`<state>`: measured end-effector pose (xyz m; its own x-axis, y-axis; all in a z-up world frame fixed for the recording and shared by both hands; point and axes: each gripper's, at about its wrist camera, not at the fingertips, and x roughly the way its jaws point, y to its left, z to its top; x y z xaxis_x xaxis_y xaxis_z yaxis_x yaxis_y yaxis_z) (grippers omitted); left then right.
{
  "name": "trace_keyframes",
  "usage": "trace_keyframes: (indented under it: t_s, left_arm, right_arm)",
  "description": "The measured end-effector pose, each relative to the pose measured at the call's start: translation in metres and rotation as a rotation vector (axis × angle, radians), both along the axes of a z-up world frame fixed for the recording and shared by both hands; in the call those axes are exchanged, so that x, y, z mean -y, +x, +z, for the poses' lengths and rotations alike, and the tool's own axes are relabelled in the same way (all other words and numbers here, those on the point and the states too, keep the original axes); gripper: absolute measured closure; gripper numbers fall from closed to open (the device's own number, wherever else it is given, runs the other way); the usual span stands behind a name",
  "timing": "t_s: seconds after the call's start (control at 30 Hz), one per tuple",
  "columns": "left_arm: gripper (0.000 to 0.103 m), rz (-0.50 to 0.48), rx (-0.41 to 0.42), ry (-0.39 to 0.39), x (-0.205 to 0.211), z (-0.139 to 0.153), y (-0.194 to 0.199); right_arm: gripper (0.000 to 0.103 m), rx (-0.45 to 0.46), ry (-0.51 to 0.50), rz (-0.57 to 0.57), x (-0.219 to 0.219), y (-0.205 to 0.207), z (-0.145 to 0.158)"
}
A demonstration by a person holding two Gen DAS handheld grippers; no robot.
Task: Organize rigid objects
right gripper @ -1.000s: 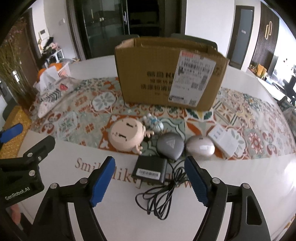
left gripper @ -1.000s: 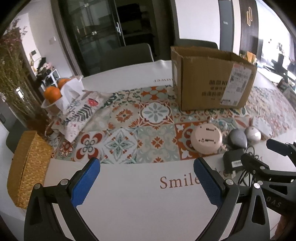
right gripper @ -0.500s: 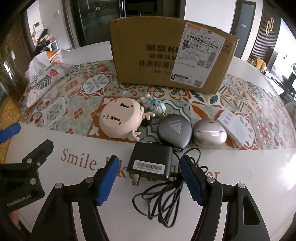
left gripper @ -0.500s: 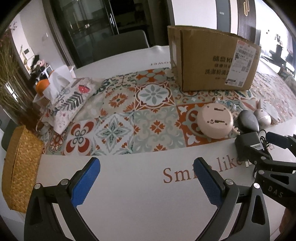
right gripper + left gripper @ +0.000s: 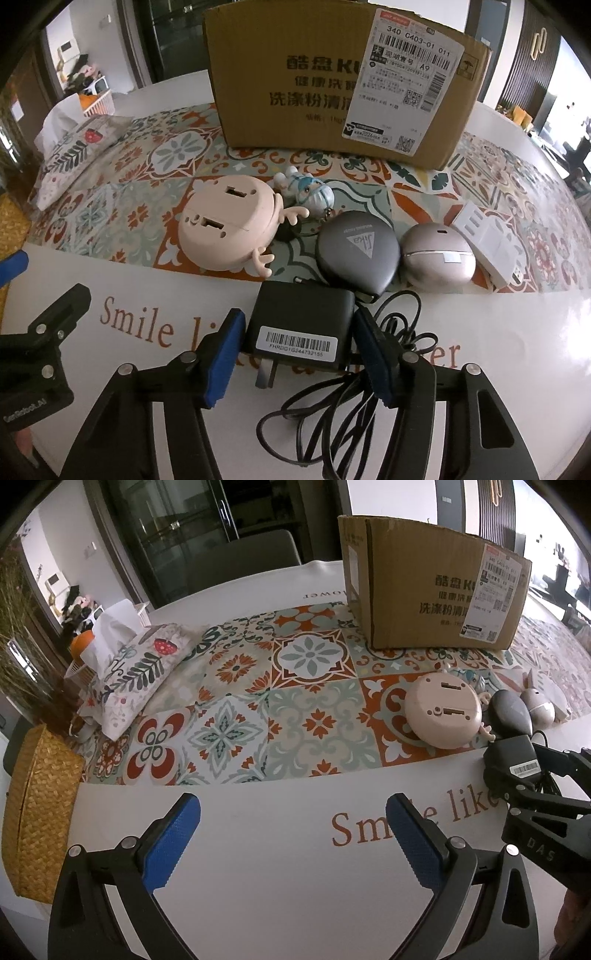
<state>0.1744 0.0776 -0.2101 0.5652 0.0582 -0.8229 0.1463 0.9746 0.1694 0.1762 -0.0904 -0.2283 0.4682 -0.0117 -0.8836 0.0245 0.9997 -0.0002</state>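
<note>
On the white table (image 5: pixel 517 369), your right tongs (image 5: pixel 299 354) are closing around the black charger (image 5: pixel 301 328), apparently not yet pressing; left tongs (image 5: pixel 291 845) gape empty.

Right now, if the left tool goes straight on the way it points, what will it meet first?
Probably the bare white table. The left tool points steeply down, its jaws wide open with nothing between them, and only the printed "Smile" lettering is near. The patterned mat lies beyond. Depth is unclear.

Cardboard box (image 5: pixel 332 85) top cut off by right wrist frame edge; interior unseen. Charger cable (image 5: pixel 332 417) partly hidden behind right gripper finger (image 5: pixel 373 354). White packet (image 5: pixel 554 698) mostly hidden behind beige case (image 5: pixel 537 703).
</note>
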Motion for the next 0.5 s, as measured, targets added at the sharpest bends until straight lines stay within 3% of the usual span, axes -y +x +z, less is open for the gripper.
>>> trace_keyframes:
  t_s: [0.2,0.5]
  left_arm:
    - [0.001,-0.01,0.003,0.006,0.003,-0.002,0.004]
    - [0.002,-0.093,0.023,-0.013,0.024,0.011,0.003]
  right_arm:
    - [0.043,0.011,-0.031,0.007,-0.003,0.0,-0.002]
    - [0.046,0.015,0.018,-0.031,0.013,-0.013,0.01]
